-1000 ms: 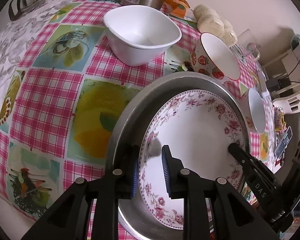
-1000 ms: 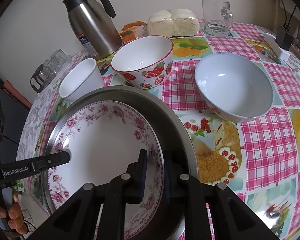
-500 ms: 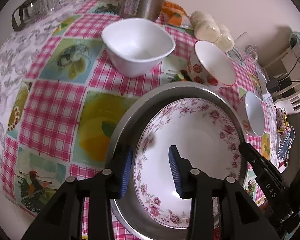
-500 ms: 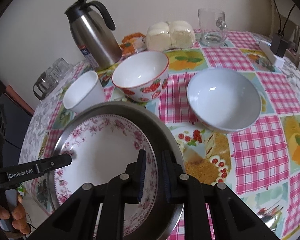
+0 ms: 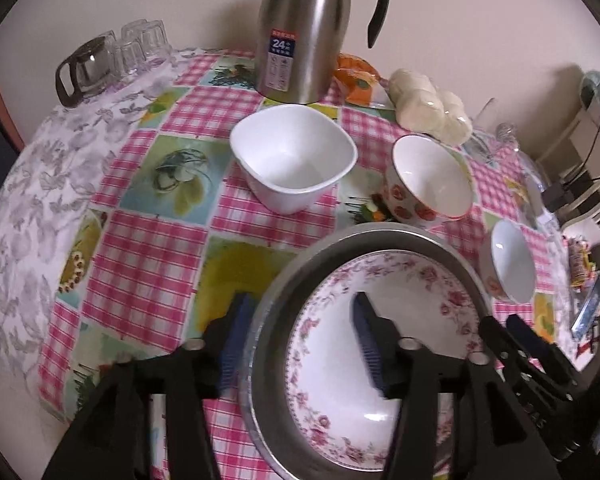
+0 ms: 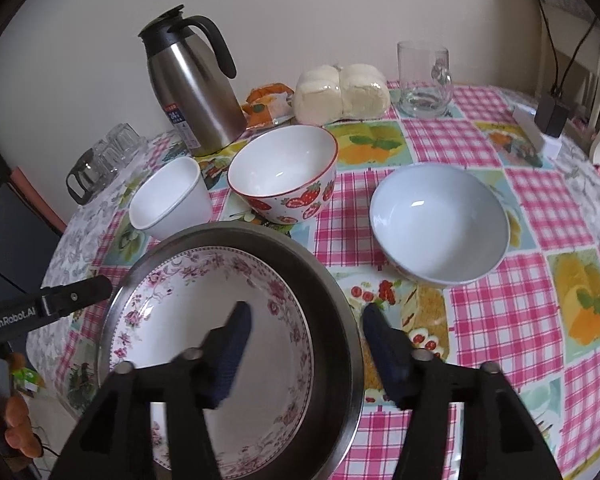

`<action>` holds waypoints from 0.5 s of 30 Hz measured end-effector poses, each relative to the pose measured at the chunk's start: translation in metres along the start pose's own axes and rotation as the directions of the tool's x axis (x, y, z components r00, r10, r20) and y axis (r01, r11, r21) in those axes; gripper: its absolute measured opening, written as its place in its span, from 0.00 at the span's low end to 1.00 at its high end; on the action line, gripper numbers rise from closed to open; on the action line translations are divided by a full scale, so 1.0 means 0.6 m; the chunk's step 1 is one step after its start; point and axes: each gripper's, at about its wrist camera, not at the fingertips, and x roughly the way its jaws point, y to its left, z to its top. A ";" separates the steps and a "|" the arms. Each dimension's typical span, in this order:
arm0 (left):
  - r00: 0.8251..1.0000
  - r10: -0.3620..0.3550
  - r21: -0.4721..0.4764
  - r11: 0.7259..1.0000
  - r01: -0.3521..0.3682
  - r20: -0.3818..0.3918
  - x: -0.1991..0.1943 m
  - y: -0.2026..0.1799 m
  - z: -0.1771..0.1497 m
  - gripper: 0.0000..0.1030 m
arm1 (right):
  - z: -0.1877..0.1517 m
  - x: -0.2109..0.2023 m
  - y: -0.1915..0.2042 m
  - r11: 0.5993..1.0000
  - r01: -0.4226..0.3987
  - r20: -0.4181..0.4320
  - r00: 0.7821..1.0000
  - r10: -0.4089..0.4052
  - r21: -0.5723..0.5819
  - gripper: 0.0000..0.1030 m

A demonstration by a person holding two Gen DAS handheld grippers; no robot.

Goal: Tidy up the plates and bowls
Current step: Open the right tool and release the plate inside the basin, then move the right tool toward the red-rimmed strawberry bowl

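A floral plate (image 5: 384,344) (image 6: 188,320) lies inside a steel plate (image 5: 284,288) (image 6: 324,288) at the table's near edge. My left gripper (image 5: 300,340) is open, its jaws on either side of the steel plate's left rim. My right gripper (image 6: 304,344) is open, its jaws on either side of the right rim. Behind stand a white square bowl (image 5: 294,156) (image 6: 170,200), a strawberry bowl (image 5: 428,180) (image 6: 284,172) and a pale blue bowl (image 5: 512,266) (image 6: 440,220).
A steel thermos (image 5: 312,28) (image 6: 192,84), wrapped buns (image 6: 342,94), an orange packet (image 6: 268,104), a glass mug (image 6: 422,80) and a glass pot with small glasses (image 5: 100,64) stand along the wall. A charger (image 6: 552,116) lies at the far right.
Both grippers let go of the plate rims and opened wide. Both pulled back and up, so more of the table shows.
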 end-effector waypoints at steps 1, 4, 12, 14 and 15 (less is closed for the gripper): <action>1.000 0.008 -0.003 1.000 -0.008 -0.002 0.003 0.001 -0.001 0.68 | 0.000 0.000 0.002 1.000 -0.001 0.002 1.000 0.001 -0.005 0.63; 0.999 0.036 -0.009 0.999 -0.036 -0.003 0.005 0.005 -0.003 0.70 | 0.000 0.002 0.004 1.000 0.008 0.001 1.000 -0.008 -0.017 0.72; 0.996 0.089 -0.009 0.996 -0.089 0.022 0.012 0.010 -0.001 0.87 | -0.001 0.006 0.002 0.999 0.032 0.002 0.999 -0.032 -0.028 0.83; 0.994 0.104 -0.015 0.994 -0.104 0.033 0.010 0.010 0.001 0.87 | -0.001 0.006 0.002 0.999 0.034 0.001 0.999 -0.034 -0.030 0.87; 0.994 0.102 -0.020 0.995 -0.101 0.040 0.008 0.011 0.001 0.87 | -0.001 0.006 0.002 0.999 0.034 0.002 0.999 -0.034 -0.031 0.88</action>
